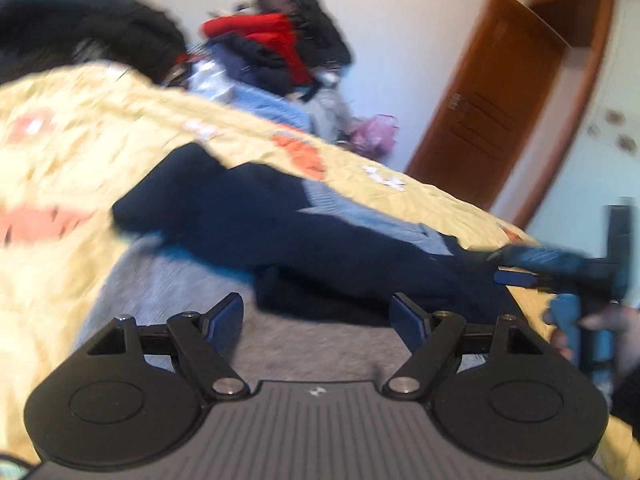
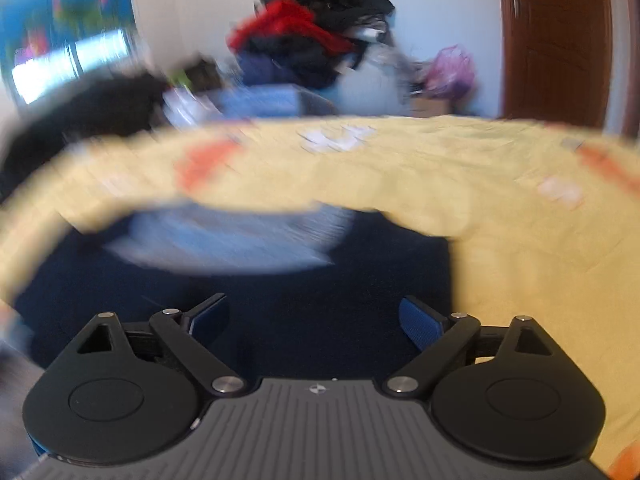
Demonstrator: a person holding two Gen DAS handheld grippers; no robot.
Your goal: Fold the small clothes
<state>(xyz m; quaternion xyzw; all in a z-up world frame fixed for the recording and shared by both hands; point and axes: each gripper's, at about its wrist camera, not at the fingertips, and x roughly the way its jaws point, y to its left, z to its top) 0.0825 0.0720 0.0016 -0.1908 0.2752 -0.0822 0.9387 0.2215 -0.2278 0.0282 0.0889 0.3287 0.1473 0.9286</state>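
A dark navy knitted garment with a pale blue ribbed panel (image 1: 280,220) lies across the middle of the left wrist view, spread over a yellow quilted bedspread with orange and white patches (image 1: 80,128); part of it rests on a grey knitted cloth (image 1: 192,280) that fills the lower centre of that frame. The left gripper (image 1: 318,312) hangs just short of the navy garment's near edge, its blue-padded fingers (image 1: 228,312) spread wide with nothing between them, apparently poised to take that edge. At the right edge of the same frame the right gripper (image 1: 516,276) shows from the side, held in a hand (image 1: 600,328), low at the garment's far end; how it stands from this angle I cannot tell. Its own view settles it: the right gripper (image 2: 316,320) is wide open and empty, right over the navy fabric, which fills the lower middle of the frame, the pale blue panel blurred just above. Both views are smeared, so fine folds cannot be read. Probably the two tongs sit at opposite ends so each can pinch a corner and lift the piece evenly. A heap of red, black and blue clothes (image 2: 312,40) sits in the upper centre, against the wall well beyond the bed.
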